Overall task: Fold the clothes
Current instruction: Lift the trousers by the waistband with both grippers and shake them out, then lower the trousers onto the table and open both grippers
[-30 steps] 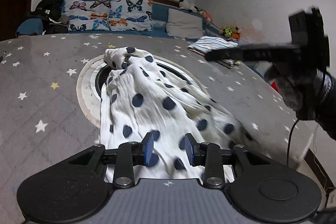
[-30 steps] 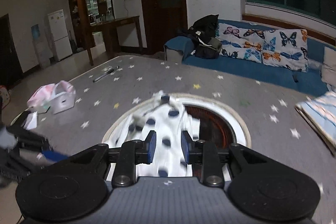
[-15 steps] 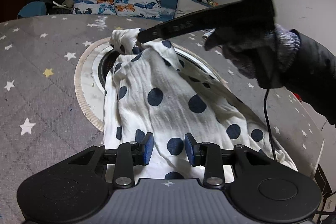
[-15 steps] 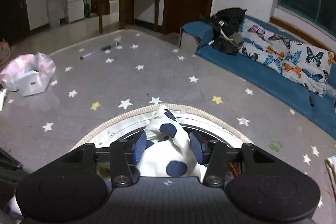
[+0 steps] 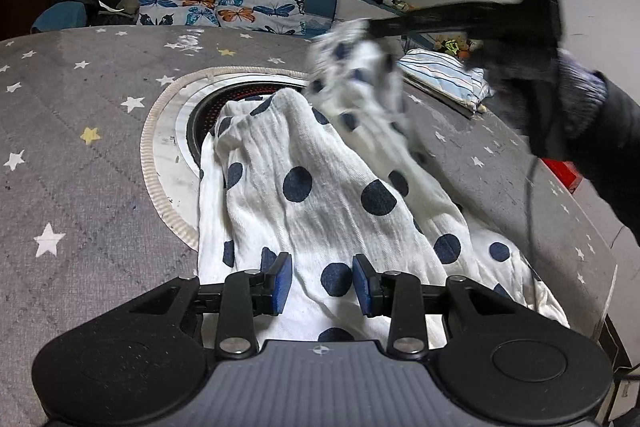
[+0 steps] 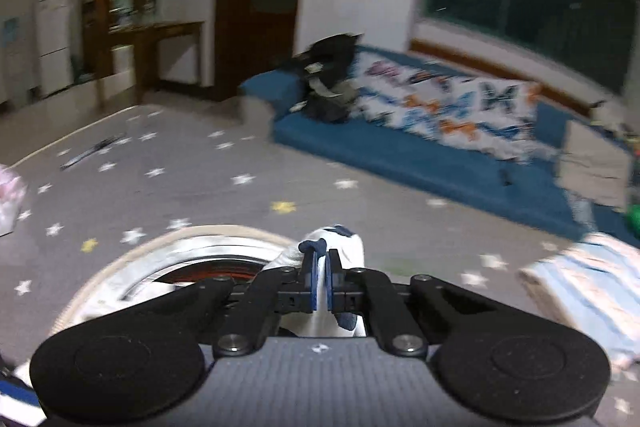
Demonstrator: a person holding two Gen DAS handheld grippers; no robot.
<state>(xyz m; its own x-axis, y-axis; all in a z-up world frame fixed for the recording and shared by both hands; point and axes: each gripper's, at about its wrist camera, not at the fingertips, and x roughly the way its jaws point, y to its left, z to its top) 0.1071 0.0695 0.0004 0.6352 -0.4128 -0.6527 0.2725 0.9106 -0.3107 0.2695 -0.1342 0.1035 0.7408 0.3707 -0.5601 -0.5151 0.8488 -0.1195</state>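
My right tongs (image 6: pixel 319 281) are clamped on the dotted cloth's (image 5: pixel 320 195) far end at two o'clock; my left tongs (image 5: pixel 322 283) stand apart over its near edge, across the table (image 5: pixel 80 187).

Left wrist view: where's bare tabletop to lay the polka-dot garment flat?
Free: starred grey cover left of the round inset. Crowded: polka-dot garment drapes the middle, striped folded cloth far right, right gripper lifting one end.
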